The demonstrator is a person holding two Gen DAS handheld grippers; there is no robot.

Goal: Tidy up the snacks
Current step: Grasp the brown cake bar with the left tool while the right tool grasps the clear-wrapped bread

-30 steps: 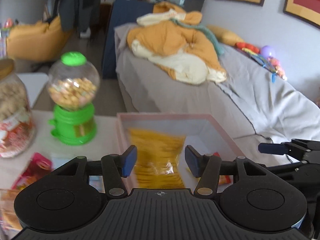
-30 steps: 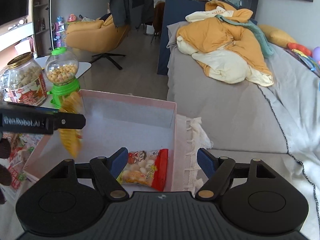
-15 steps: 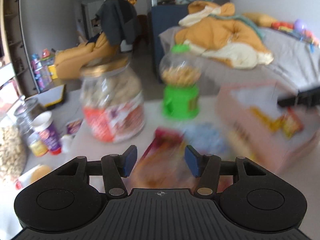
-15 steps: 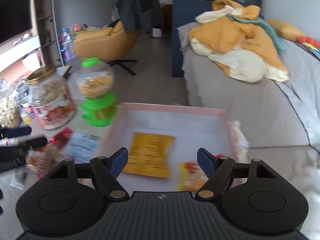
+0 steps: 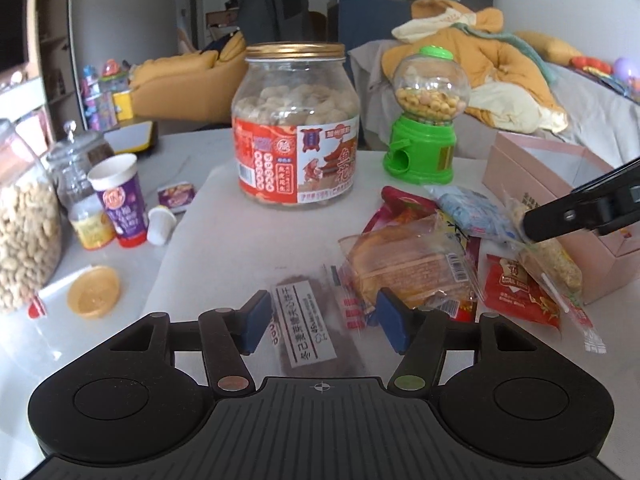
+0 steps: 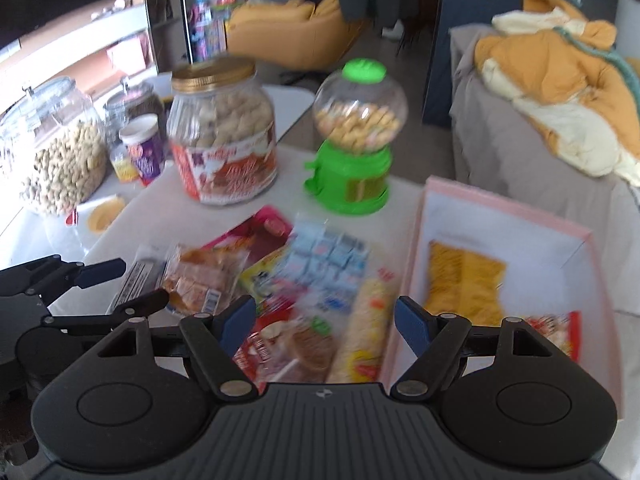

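My left gripper (image 5: 320, 320) is open, low over a clear packet of dark snack with a white label (image 5: 312, 332) that lies between its fingers. Beside it lie a wrapped brown cake (image 5: 408, 268), a blue-white packet (image 5: 468, 212), a red packet (image 5: 516, 292) and a long yellow packet (image 5: 552, 264). The pink box (image 6: 568, 256) at the right holds a yellow packet (image 6: 464, 280) and a red packet (image 6: 556, 332). My right gripper (image 6: 326, 320) is open and empty above the loose packets, next to the box. It also shows in the left wrist view (image 5: 576, 212).
A big peanut jar with a gold lid (image 5: 296, 128) and a green candy dispenser (image 5: 424, 116) stand behind the packets. At the left are a glass nut jar (image 5: 24, 228), a purple cup (image 5: 120, 200), small tubs and a yellow lid (image 5: 94, 292). A bed is behind.
The yellow packet dropped from my left gripper into the pink box. The left gripper swung left and down over the loose packets. The right gripper moved left, off the box.
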